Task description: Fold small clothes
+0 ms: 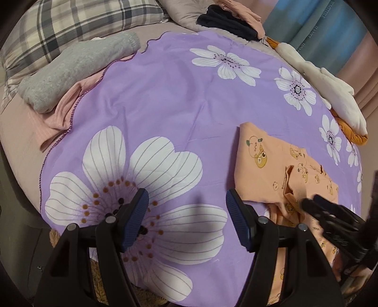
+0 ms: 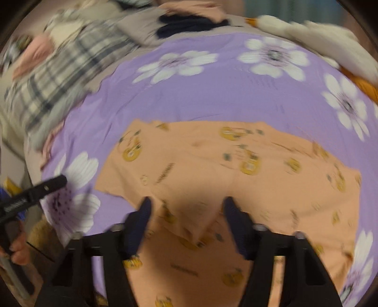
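Left claw (image 1: 186, 215): nearest, jaws spread wide, nothing between them, hovering over large white flower on purple floral sheet (image 1: 165, 99). Right claw (image 2: 185, 212): jaws likewise wide apart, gripping nothing, above near edge of orange printed garment (image 2: 212, 160); view motion-blurred, print hard to make out. Garment: flat on sheet, right of centre, near part cut off behind claw bodies. Far left: folded grey garment (image 1: 70, 68) atop pink cloth (image 1: 63, 106), plaid pillow (image 1: 70, 26) beyond. Far: dark clothes (image 1: 226, 21), partly cut off. Far right: white and orange plush toy (image 1: 330, 87), shape unclear.
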{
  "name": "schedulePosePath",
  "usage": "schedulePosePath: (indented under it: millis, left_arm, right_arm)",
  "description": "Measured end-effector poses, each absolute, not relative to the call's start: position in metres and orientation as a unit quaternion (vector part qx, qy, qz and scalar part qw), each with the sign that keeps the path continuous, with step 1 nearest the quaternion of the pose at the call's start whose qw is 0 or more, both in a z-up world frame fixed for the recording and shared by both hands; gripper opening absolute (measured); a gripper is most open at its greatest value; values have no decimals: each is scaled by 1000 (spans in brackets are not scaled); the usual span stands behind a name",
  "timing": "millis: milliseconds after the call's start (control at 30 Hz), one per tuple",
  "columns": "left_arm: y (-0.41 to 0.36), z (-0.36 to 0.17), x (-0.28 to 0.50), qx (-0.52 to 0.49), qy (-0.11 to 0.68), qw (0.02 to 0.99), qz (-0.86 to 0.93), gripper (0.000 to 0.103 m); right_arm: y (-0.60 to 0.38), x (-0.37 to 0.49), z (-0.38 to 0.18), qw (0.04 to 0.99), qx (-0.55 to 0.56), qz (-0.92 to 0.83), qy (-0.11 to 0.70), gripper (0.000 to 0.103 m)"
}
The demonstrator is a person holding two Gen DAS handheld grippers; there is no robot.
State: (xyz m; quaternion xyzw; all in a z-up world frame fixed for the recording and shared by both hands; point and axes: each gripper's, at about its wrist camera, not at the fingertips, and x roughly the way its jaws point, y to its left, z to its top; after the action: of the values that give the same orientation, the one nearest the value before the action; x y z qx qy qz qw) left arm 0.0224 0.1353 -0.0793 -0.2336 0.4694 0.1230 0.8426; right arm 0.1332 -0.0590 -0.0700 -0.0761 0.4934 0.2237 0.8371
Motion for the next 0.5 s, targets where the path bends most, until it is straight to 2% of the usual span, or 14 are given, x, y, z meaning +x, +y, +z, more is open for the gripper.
schedulePosePath:
  millis: [200, 267, 300, 333, 367, 500]
  left_arm:
    - [136, -83, 20, -233, 476, 839, 122, 67]
    - [136, -84, 21, -231, 477, 839, 121, 67]
    - [135, -84, 21, -230, 477, 840, 120, 67]
    - [135, -84, 21, -229, 477, 840, 117, 67]
    - [134, -84, 22, -228, 477, 841, 115, 67]
    - [131, -84, 26, -219, 480, 841, 119, 67]
  right_arm:
    - [-39, 148, -104, 820, -113, 207, 522, 51]
    - [-39, 151, -106, 827, -124, 198, 512, 33]
    - [-41, 151, -103, 829, -119, 197, 509, 28]
    - [-45, 152, -99, 831, -108, 203, 507, 12]
    - [-52, 152, -91, 836, -93, 208, 500, 9]
    - [-72, 154, -65, 847, -50, 222, 480, 8]
